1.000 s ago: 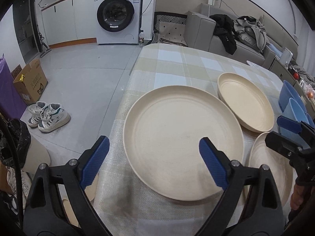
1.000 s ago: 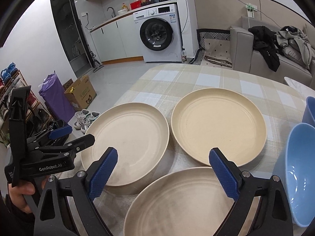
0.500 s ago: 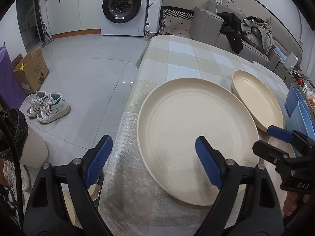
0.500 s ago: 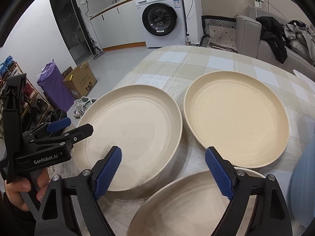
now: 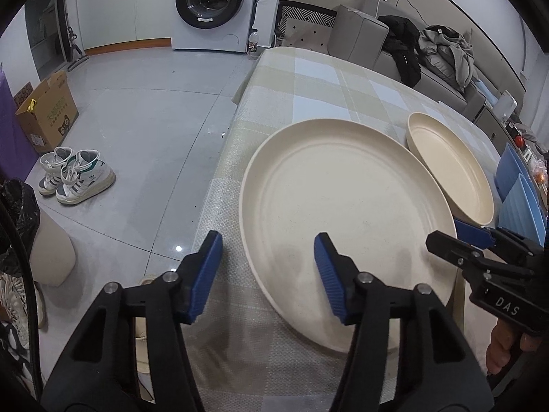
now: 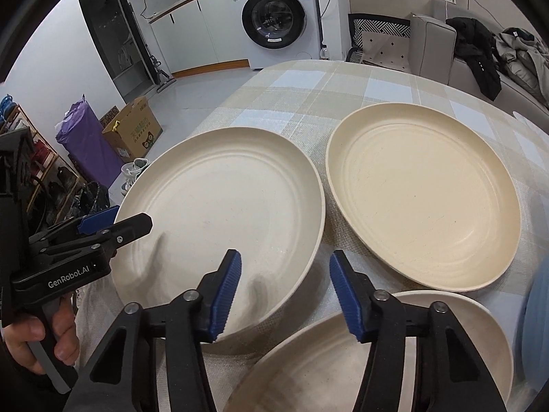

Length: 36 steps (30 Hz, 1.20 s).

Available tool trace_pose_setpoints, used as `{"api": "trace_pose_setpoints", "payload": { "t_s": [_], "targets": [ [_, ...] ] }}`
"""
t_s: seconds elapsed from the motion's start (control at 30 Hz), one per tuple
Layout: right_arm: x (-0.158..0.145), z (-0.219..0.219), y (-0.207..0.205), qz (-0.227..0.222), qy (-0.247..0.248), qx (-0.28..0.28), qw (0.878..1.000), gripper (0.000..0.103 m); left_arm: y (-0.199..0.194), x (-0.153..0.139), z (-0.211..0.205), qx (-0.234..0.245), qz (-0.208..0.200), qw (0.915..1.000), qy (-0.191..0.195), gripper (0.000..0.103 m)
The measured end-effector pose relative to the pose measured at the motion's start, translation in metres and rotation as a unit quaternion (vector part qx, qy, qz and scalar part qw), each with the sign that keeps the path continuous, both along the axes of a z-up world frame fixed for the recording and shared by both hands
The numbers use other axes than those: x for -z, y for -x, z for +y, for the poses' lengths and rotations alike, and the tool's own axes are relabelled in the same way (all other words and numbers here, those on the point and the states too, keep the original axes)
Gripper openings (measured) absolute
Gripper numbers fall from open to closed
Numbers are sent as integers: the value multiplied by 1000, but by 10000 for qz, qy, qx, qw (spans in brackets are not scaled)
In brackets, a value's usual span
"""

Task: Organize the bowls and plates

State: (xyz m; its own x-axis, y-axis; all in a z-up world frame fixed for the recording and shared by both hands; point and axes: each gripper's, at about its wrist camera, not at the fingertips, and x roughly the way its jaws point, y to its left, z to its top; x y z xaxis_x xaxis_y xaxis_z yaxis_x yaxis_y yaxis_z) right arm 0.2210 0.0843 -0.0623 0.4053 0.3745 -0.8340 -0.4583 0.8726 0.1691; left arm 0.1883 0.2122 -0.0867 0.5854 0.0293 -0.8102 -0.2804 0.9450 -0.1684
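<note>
1. Left gripper (image 5: 267, 271): jaws closing, not yet gripping. The left rim of the big cream plate (image 5: 343, 213) sits between the pads; the right pad is over the plate's inside, the left pad outside over the checked tablecloth (image 5: 308, 79). No pad is visibly pressing on the rim.
2. Right gripper (image 6: 284, 288): jaws closing too, not clamped. The same plate (image 6: 223, 213) has its right rim in the gap; the left pad is over the plate's inside, the right pad outside it.
3. Key relation: the plate lies between the two grippers, one rim edge per claw, both pointing steeply down. Looks like a two-handed lift of one plate.
4. The plate is flat on the table at its left edge, nearest the floor side.
5. Neighbours: second plate (image 6: 422, 199) just beside it on the far right; third plate (image 6: 343, 360) directly under the right gripper, close to the target's rim.
6. Blue bowls (image 5: 518, 192) at the right edge, apart.
7. Likely risk: the right outer pad snagging the third plate.
</note>
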Motion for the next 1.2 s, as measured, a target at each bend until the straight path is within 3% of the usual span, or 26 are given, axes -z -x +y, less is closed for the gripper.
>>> {"api": "trace_pose_setpoints", "payload": {
  "t_s": [0.33,0.5,1.2],
  "targets": [
    [1,-2,0,-5,70,100,9999,26,0,3,-4,-85,16,9999,-78,21],
    [0,-2,2,-64,179,180,9997,21,2,2,-3,-40,0,10000,-80,19],
    [-19,-11,21,-369,161,282,9988,21,20,-24,-12,97,-297,9993,-197,19]
  ]
}}
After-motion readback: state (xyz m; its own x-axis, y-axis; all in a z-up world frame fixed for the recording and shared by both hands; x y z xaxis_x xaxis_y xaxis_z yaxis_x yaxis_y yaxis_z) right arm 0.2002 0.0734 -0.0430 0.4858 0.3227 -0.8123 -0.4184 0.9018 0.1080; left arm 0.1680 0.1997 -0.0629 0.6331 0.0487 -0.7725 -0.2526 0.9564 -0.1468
